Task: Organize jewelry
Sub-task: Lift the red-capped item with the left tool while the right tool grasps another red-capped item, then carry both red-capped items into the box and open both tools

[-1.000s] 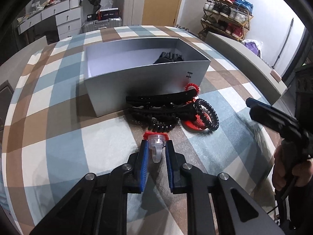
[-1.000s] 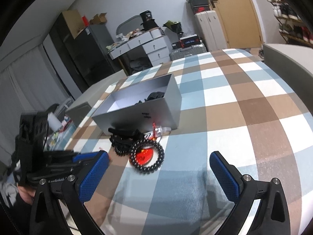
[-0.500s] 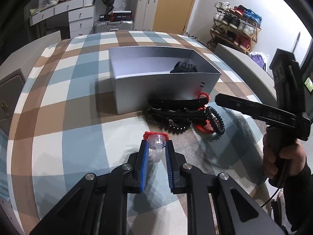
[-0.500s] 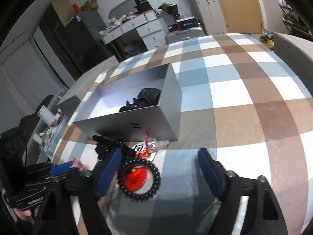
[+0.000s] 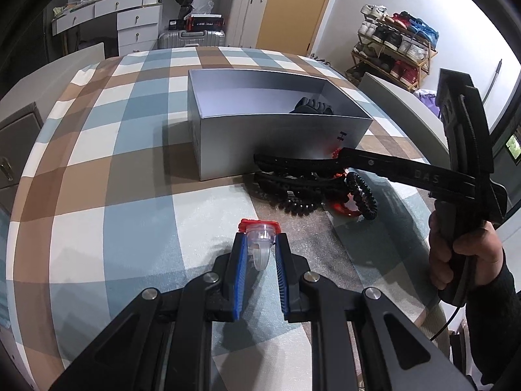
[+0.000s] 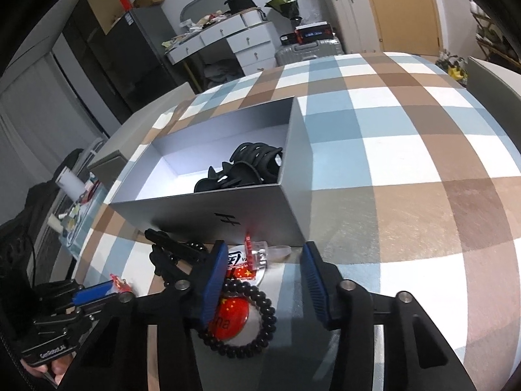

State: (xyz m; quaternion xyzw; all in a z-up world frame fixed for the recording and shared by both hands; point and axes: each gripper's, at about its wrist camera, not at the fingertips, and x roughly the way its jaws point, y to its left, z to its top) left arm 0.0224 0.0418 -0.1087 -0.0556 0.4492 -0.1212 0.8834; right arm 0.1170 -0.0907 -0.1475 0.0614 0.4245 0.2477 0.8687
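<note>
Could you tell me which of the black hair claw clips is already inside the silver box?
The curled black plastic claw clip in the silver cardboard box's right-hand corner; the long black claw clips lie outside on the checked tablecloth against its front wall.

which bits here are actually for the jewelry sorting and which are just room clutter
Job:
- grey box with a black claw clip inside
- black bead bracelet
- red round badge
- clear and red clip in the left gripper

Lying about:
- suitcases
- shoe rack
- white drawers

Your left gripper is clamped on a clear clip, short of the grey box. Your right gripper is closing just before that box, pads touching nothing.
</note>
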